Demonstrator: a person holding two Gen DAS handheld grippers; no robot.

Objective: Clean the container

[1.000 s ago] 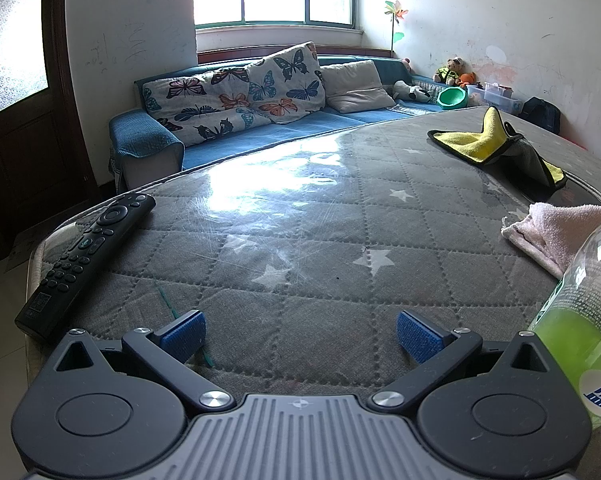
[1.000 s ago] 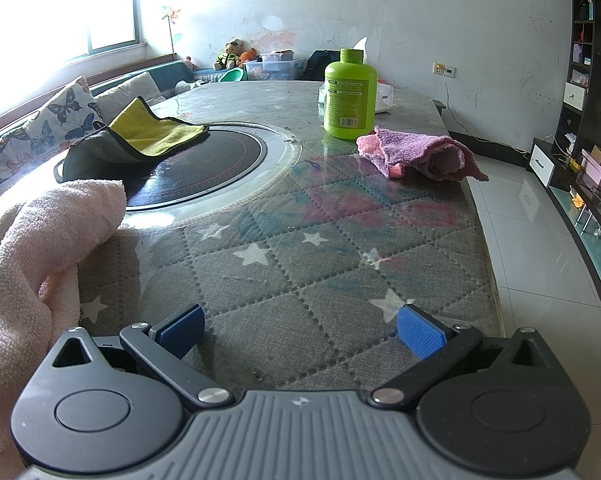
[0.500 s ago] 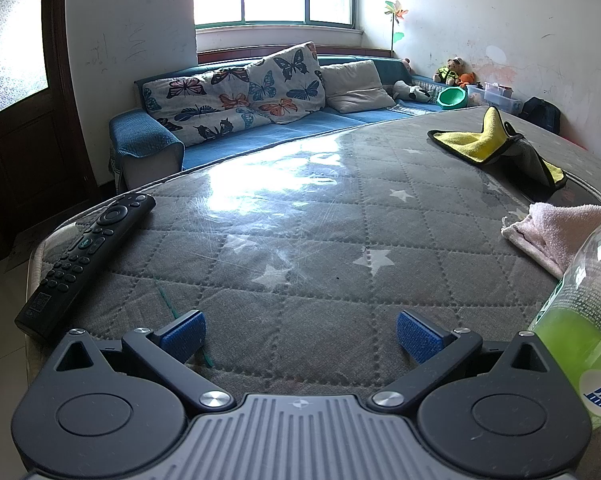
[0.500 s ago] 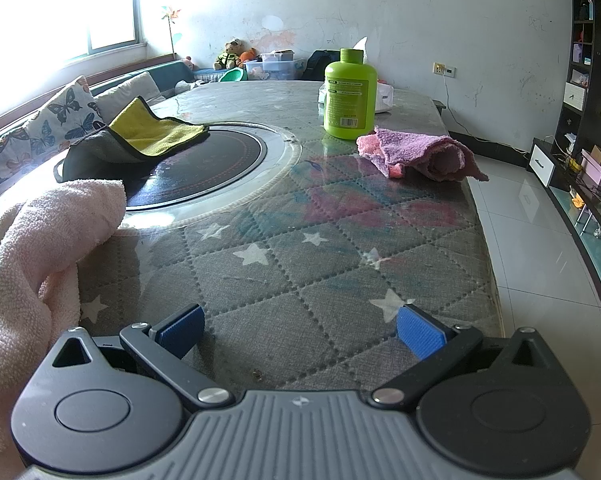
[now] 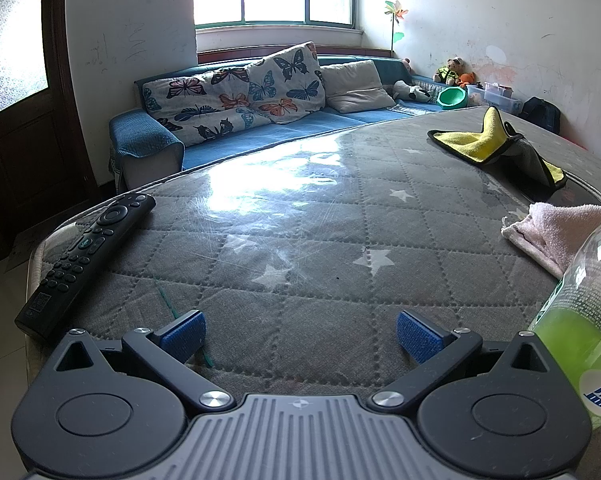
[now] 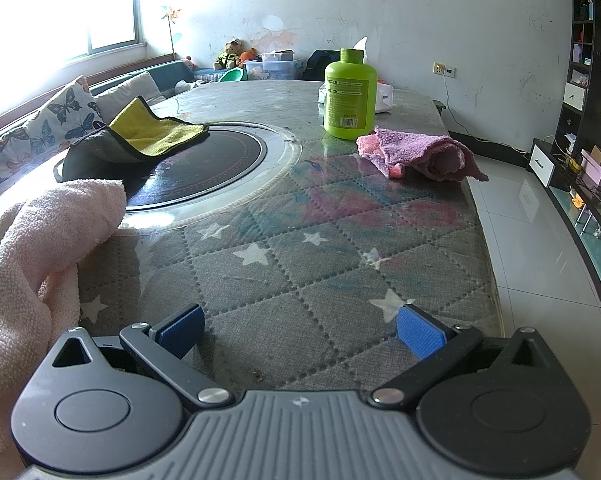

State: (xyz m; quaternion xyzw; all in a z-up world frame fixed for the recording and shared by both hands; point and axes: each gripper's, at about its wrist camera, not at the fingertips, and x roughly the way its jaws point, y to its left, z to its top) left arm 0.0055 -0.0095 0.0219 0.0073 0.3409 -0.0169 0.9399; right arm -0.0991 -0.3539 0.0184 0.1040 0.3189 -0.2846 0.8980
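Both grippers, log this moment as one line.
left gripper: jaws open, empty | right gripper: jaws open, empty | clear bottle of green liquid: untouched | pale pink towel: untouched

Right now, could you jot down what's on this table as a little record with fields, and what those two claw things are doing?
surface: grey quilted star table
left gripper: open, empty
right gripper: open, empty
containers: opaque green bottle, upright; clear bottle with green liquid, close beside the left gripper
cloths: pale pink towel; purple-pink towel; yellow-grey cloth
other: remote control by the table's edge
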